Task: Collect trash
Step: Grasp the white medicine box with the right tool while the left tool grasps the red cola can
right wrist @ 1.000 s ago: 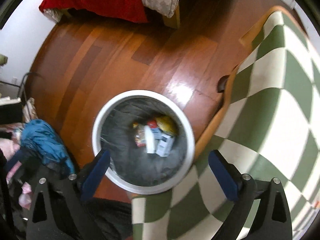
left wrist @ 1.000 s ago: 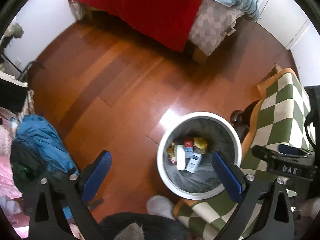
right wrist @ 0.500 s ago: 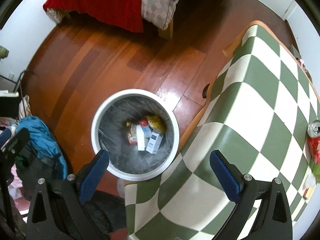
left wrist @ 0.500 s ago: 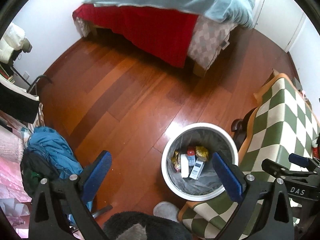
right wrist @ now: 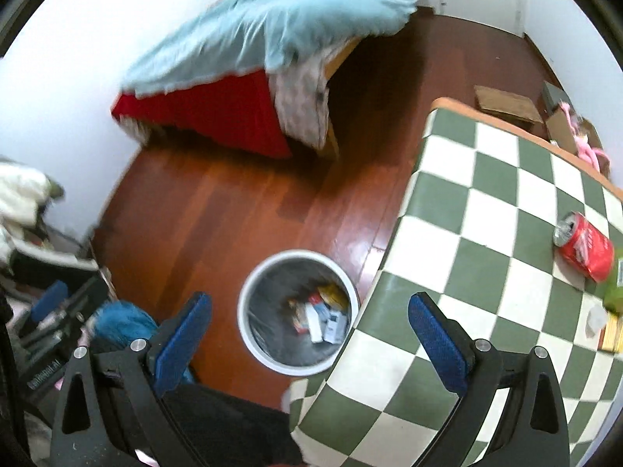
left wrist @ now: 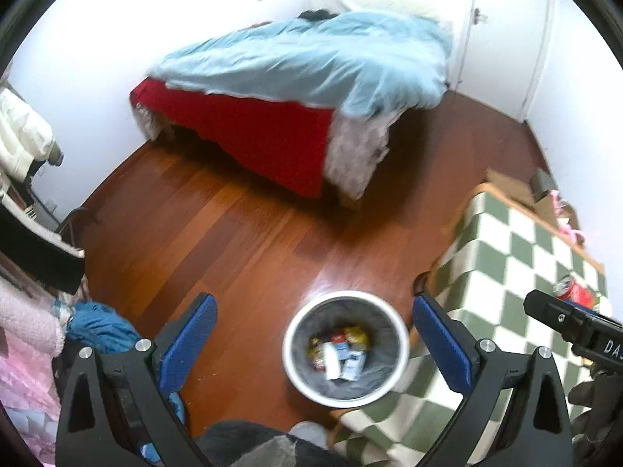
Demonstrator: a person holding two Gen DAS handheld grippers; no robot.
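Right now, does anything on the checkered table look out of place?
Yes: a red can lies tipped on its side on the checkered table, not in the trash bin beside it. No spill is visible.

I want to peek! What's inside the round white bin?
The bin holds a grey liner, small boxes, and snack wrappers. Anything beneath them is hidden.

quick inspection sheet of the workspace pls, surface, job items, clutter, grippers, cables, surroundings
surface: green-and-white checked table beside a wood floor
job's things: white bin on the floor, wrappers and cartons inside; red can lying on the table
clutter: blue cloth and pink fabric at the left; cardboard box behind the table
grippers: left gripper open, empty; right gripper open, empty
cables: nothing seen
surroundings: bed with light-blue cover, white walls
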